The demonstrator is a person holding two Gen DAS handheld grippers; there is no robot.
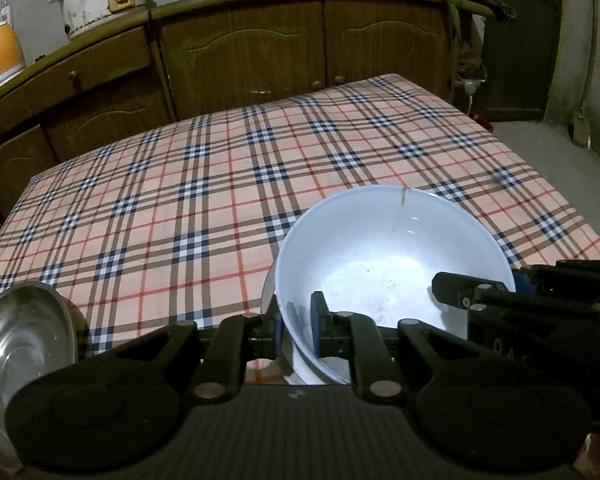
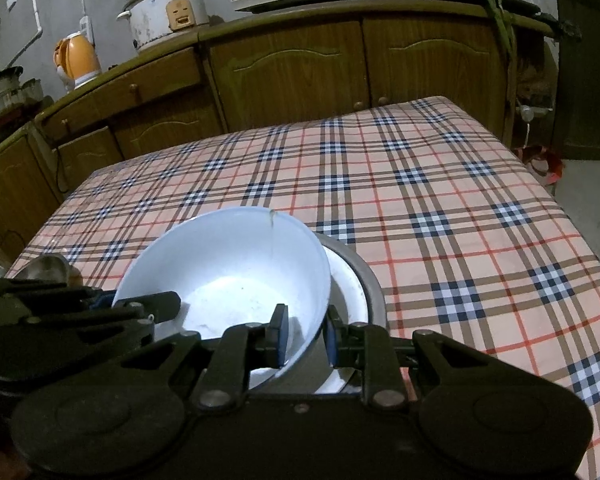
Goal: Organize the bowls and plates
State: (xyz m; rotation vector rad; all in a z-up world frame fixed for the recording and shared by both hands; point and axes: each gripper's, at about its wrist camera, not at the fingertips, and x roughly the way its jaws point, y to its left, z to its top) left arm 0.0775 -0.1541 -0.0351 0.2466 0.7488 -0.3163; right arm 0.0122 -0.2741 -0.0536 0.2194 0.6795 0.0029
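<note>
Left claw (image 1: 298, 334) pinches the white bowl's (image 1: 380, 264) near wall at 6 o'clock, one blue pad inside, one outside. From 3 o'clock the right claw reaches onto the bowl's rim. A steel dish (image 1: 24, 344) sits at 8 o'clock on the plaid tabletop (image 1: 220, 184).

In the right wrist view, the right claw (image 2: 304, 338) grips the bowl's (image 2: 228, 264) right wall at 6 o'clock, narrow. The bowl tilts inside a steel-rimmed dish (image 2: 370, 284) underneath. The left claw (image 2: 156, 304) enters at 9 o'clock.
</note>
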